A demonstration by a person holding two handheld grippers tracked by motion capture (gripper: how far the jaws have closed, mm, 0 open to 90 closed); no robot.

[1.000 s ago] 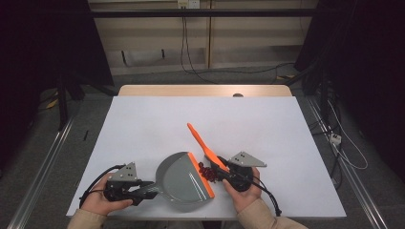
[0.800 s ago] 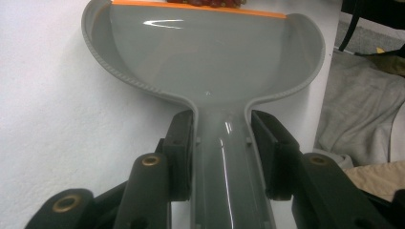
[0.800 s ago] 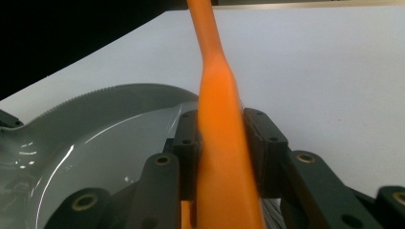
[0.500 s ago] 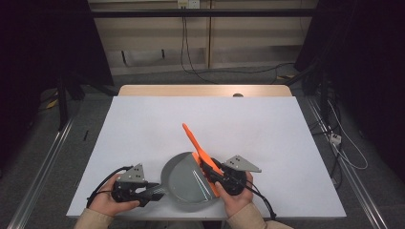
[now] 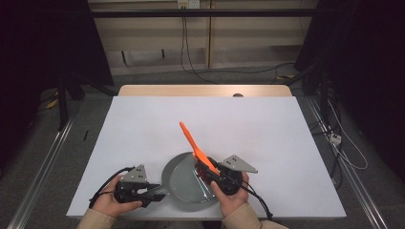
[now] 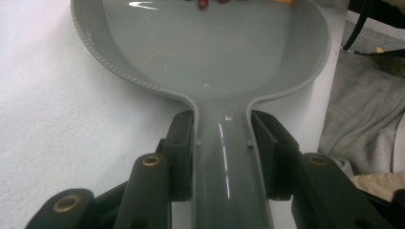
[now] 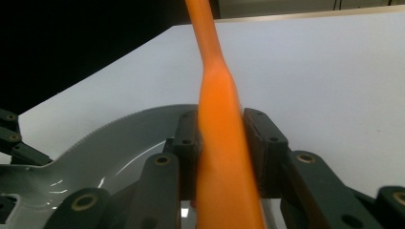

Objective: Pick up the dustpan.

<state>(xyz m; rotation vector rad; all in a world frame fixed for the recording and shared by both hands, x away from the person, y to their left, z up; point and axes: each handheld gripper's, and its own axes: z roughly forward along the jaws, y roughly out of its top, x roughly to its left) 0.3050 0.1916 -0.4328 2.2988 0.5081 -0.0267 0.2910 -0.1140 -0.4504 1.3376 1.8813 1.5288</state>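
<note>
Left gripper [image 5: 157,193] clamped the pan [image 5: 184,183] handle, steadying it near the table's [image 5: 267,129] front edge. Right gripper [image 5: 210,174] gripped the orange spatula [image 5: 193,145], apparently stirring beans [image 6: 204,4].

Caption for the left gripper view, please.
Left gripper clamps the grey dustpan's handle; small dark red bits lie at its far edge.

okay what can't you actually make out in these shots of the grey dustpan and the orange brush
- Orange brush working end: hidden behind the right gripper in the high view, cut off at the bottom edge in the right gripper view.
- Small dark red bits in the grey dustpan: cut by the top edge of the left gripper view, too small to identify.
</note>
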